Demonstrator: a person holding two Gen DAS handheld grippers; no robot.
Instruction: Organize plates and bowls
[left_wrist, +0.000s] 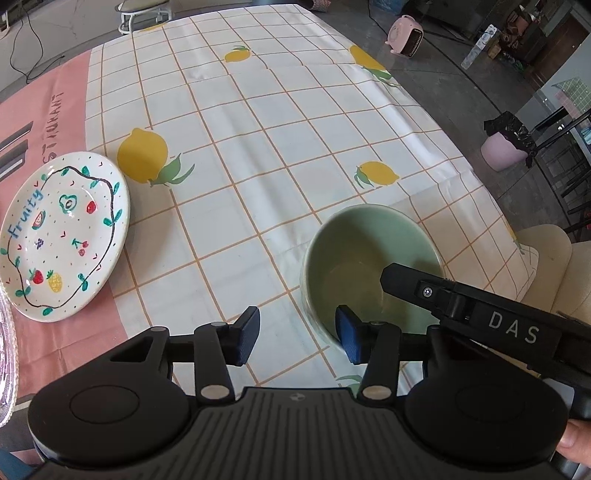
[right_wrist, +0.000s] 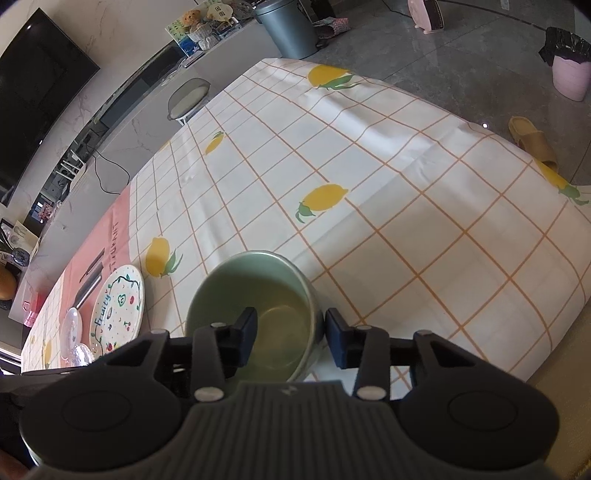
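Note:
A pale green bowl (left_wrist: 354, 254) stands on the lemon-print tablecloth near the table's right edge; it also shows in the right wrist view (right_wrist: 258, 295). My right gripper (right_wrist: 291, 334) is open and straddles the bowl's right wall, one finger inside and one outside; its finger (left_wrist: 402, 280) reaches into the bowl in the left wrist view. My left gripper (left_wrist: 297, 338) is open and empty, just left of the bowl. A white fruit-painted plate (left_wrist: 62, 240) lies at the left on the pink cloth, also in the right wrist view (right_wrist: 118, 314).
Clear glass dishes (right_wrist: 74, 339) lie beside the painted plate; one edge shows at far left (left_wrist: 7, 354). A beige chair (left_wrist: 554, 266) stands off the table's right edge. A stool (right_wrist: 186, 99) stands at the far end. The table edge runs close to the bowl.

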